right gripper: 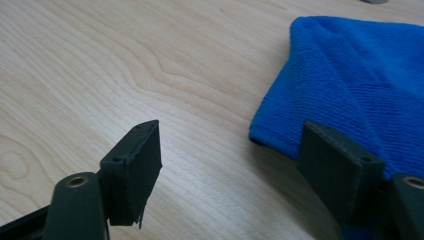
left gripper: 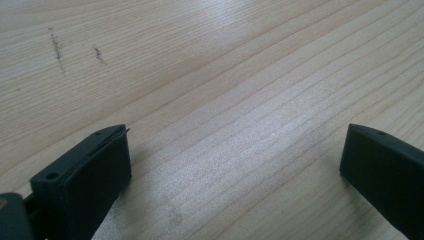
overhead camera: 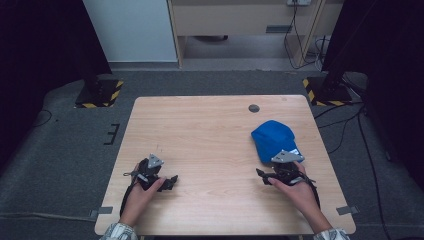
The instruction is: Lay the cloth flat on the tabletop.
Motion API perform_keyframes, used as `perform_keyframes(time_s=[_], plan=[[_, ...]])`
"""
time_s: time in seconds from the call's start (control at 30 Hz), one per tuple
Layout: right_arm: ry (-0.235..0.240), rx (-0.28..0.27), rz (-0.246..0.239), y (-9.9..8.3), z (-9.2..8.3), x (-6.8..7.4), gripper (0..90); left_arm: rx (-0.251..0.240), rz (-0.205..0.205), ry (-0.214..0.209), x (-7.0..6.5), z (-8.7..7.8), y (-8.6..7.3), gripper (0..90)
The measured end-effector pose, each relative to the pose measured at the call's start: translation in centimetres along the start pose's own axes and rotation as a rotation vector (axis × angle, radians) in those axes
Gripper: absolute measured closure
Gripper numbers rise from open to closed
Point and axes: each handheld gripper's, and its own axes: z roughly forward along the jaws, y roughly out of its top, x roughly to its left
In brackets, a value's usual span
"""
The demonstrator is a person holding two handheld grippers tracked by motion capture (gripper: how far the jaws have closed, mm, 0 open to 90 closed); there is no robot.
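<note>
A pale wooden table [overhead camera: 210,130] fills the scene, seen from above. Toward its right side lies a blue cloth [overhead camera: 274,140], folded into a soft mound. Its near edge sits just beside the right hand-held gripper [right gripper: 232,150], whose jaws stand apart with one over the cloth's edge and nothing clamped between them. Over bare wood at the near left edge, well apart from the cloth, the left hand-held gripper [left gripper: 235,160] is held with its jaws wide and empty.

The likely trouble: the right jaws straddle only the cloth's corner — closing there may pinch a single layer, so the fold drags open, or they may miss the cloth entirely.
</note>
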Motion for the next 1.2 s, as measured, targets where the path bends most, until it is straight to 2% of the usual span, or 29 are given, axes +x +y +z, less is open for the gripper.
perform_keyframes(time_s=[0.27, 0.43, 0.6, 0.63, 0.7, 0.83, 1.0, 1.2], plan=[[-0.036, -0.021, -0.011, 0.8, -0.8, -1.1, 45.1, -0.001, -0.002, 0.002, 0.0, 0.0, 0.0, 0.0], [-0.056, -0.016, 0.002, 1.7, -0.9, -2.2, 50.0, -0.001, -0.002, 0.002, -0.1, 0.0, 0.0, 0.0], [-0.081, -0.006, -0.006, 2.9, -0.8, -3.2, 52.0, -0.001, -0.002, 0.002, -0.1, 0.0, 0.0, 0.0], [-0.083, -0.006, 0.007, 3.5, -0.7, -3.7, 52.8, -0.001, -0.002, 0.002, -0.1, 0.0, 0.0, 0.0], [-0.088, -0.004, 0.011, 3.9, -0.6, -4.0, 53.2, -0.001, -0.001, 0.002, -0.1, 0.0, 0.0, 0.0], [-0.112, 0.008, 0.002, 5.4, 0.0, -5.2, 55.1, -0.001, -0.001, 0.001, -0.1, 0.0, 0.0, 0.0], [-0.122, 0.014, 0.017, 6.3, 0.5, -6.1, 57.3, -0.001, -0.001, 0.001, -0.1, 0.0, 0.0, 0.0], [-0.127, 0.008, 0.056, 7.4, 1.1, -7.3, 46.7, -0.001, -0.001, 0.002, -0.1, 0.0, 0.0, 0.0]])
